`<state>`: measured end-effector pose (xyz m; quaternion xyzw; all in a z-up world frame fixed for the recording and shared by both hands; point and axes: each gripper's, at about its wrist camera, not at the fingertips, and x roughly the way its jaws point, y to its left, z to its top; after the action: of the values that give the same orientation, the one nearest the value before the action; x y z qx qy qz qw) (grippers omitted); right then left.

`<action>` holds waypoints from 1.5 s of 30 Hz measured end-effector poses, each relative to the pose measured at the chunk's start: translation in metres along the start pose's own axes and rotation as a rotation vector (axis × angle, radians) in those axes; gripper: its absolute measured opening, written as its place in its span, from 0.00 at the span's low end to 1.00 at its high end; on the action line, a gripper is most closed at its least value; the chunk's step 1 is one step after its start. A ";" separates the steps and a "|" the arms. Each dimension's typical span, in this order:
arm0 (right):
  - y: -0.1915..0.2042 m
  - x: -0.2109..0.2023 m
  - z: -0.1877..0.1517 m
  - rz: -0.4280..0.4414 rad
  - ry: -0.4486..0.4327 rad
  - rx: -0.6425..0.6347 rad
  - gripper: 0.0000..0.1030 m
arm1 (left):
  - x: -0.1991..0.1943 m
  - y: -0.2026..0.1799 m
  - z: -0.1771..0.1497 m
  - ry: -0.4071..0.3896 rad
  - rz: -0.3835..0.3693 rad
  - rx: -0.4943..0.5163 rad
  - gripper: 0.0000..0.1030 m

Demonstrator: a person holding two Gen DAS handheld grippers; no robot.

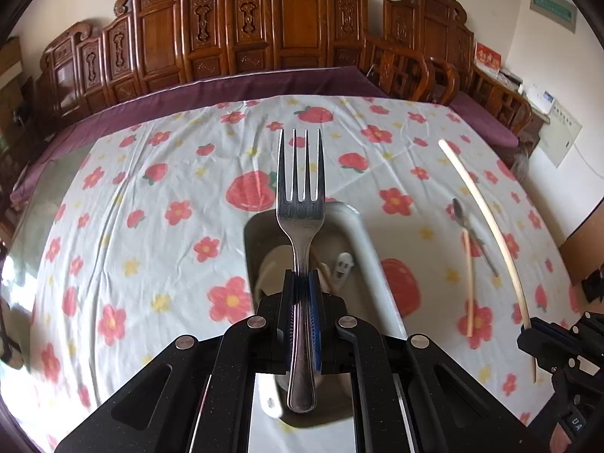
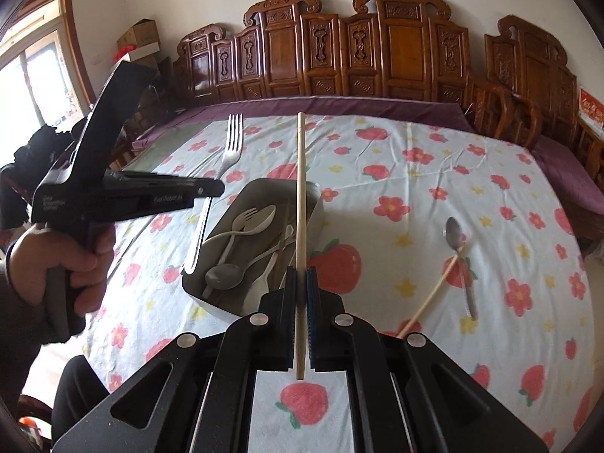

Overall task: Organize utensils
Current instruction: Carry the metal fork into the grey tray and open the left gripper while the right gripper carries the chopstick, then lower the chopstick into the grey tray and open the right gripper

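My left gripper (image 1: 302, 277) is shut on a steel fork (image 1: 301, 188), tines pointing away, held above a grey utensil tray (image 1: 356, 234). The left gripper (image 2: 221, 188) and its fork (image 2: 231, 143) also show in the right wrist view, left of the tray (image 2: 264, 192). My right gripper (image 2: 301, 273) is shut on a wooden chopstick (image 2: 300, 188) held above the tray's right side; that chopstick (image 1: 479, 204) shows at the right in the left wrist view. The tray holds several pale and steel spoons and forks (image 2: 245, 222). A steel spoon (image 2: 458, 249) and a second chopstick (image 2: 430, 298) lie crossed on the cloth to the right.
The table has a white cloth with red flowers and strawberries (image 2: 396, 196). A purple-cushioned carved wooden bench (image 2: 339, 60) runs along the far side. Wooden chairs (image 2: 502, 113) stand at the far right. A window (image 2: 34, 68) is at the left.
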<state>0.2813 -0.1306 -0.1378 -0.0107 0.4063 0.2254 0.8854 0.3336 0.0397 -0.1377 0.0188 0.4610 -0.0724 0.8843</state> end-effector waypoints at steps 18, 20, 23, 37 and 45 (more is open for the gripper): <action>-0.006 0.032 -0.013 0.046 0.039 0.030 0.06 | 0.035 -0.014 -0.001 0.123 -0.029 0.070 0.06; -0.006 0.032 -0.014 0.047 0.038 0.030 0.06 | 0.037 -0.017 -0.001 0.132 -0.029 0.073 0.07; -0.006 0.031 -0.015 0.047 0.038 0.032 0.06 | 0.032 -0.018 -0.002 0.116 -0.032 0.071 0.12; 0.017 0.054 -0.006 0.105 0.068 0.062 0.06 | -0.015 0.001 -0.032 0.024 -0.016 0.035 0.12; 0.024 0.085 0.013 0.126 0.127 0.078 0.06 | -0.032 0.020 -0.040 -0.013 -0.044 -0.036 0.12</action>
<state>0.3295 -0.0731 -0.1865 0.0350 0.4702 0.2634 0.8416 0.2859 0.0674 -0.1353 -0.0077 0.4567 -0.0838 0.8856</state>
